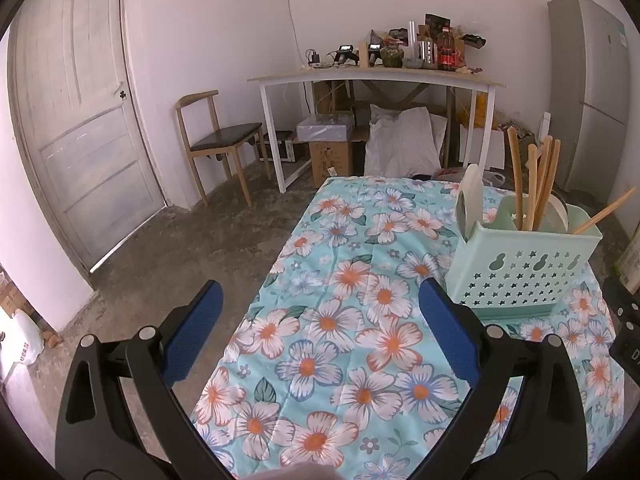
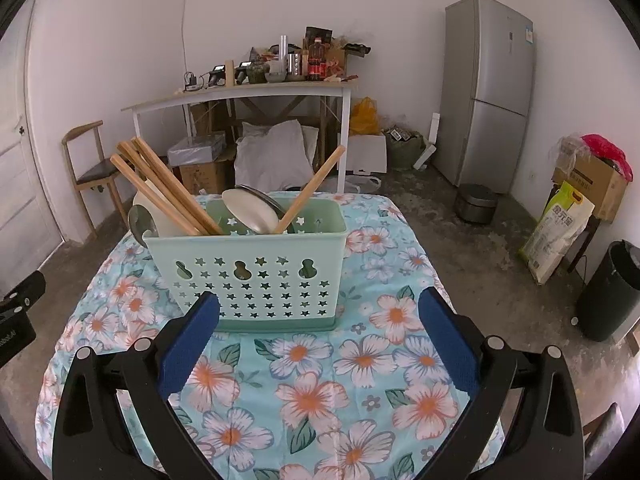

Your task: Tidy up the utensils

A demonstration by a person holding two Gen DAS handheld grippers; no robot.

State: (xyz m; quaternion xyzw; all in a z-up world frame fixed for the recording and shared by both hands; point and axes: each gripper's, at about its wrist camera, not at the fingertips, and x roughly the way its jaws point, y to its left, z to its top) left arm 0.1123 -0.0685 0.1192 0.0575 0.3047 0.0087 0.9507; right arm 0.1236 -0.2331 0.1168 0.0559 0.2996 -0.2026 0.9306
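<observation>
Caddy [image 2: 256,276] mint, star-punched, upright | wooden utensils [image 2: 168,188] leaning inside | both tools spread, empty

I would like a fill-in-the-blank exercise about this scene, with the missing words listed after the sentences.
1. The wooden utensils stand inside a pale ____ holder pierced with star-shaped holes.
2. The holder stands on a cloth printed with ____.
3. Both the left tongs and the right tongs are ____ and hold nothing.
4. In the right wrist view, a tall grey ____ stands against the back wall.

Missing words: green; flowers; open; fridge
</observation>
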